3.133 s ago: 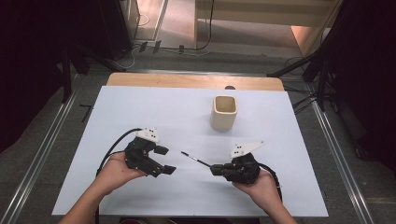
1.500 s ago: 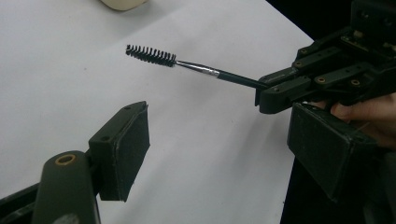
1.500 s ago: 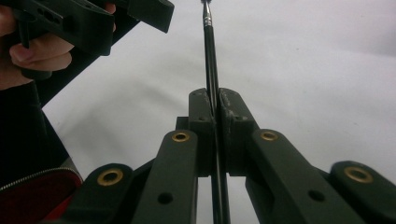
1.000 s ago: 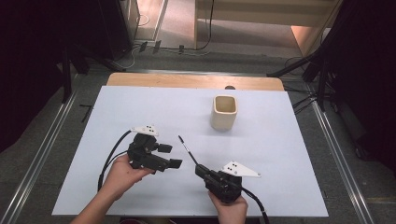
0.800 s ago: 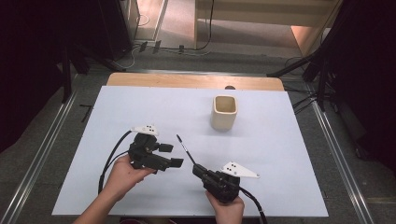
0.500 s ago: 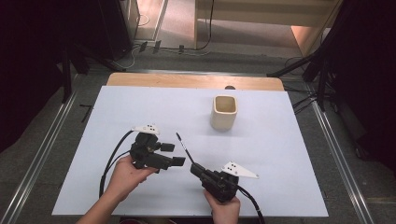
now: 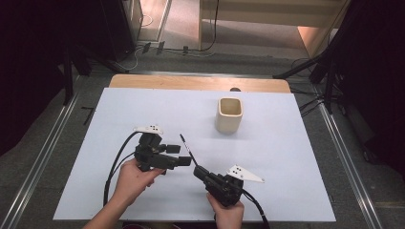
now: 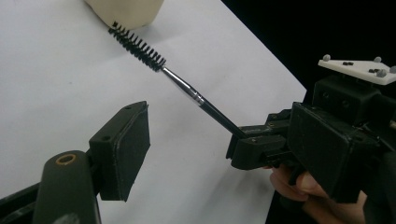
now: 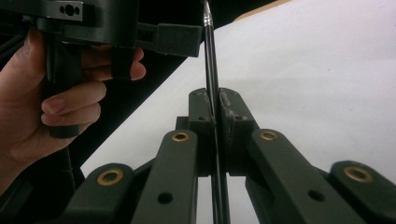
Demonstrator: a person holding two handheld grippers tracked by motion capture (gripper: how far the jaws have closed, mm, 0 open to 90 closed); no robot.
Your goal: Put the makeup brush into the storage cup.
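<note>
A thin black brush (image 7: 186,146) with a spiral bristle head (image 8: 138,46) and a dark shaft (image 9: 210,60) sticks out of my right gripper (image 7: 197,170), which is shut on its handle end (image 9: 216,105). The brush points away across the table toward the beige cup (image 7: 229,115). My left gripper (image 7: 179,155) is open, its jaws pointing right, their tips just left of the shaft. One left pad (image 8: 133,140) shows in the left gripper view, with the right gripper (image 8: 243,144) beyond it. Whether a left jaw (image 9: 175,39) touches the shaft I cannot tell.
The cup stands upright at the back right of the white table top (image 7: 296,157), its base (image 8: 126,9) near the bristles. A wooden strip (image 7: 200,82) runs along the far edge. Cables trail from both grippers toward the near edge.
The right hand has come from the right side to the near middle, and the brush now points away instead of to the left. The left gripper has shifted slightly to the right.
</note>
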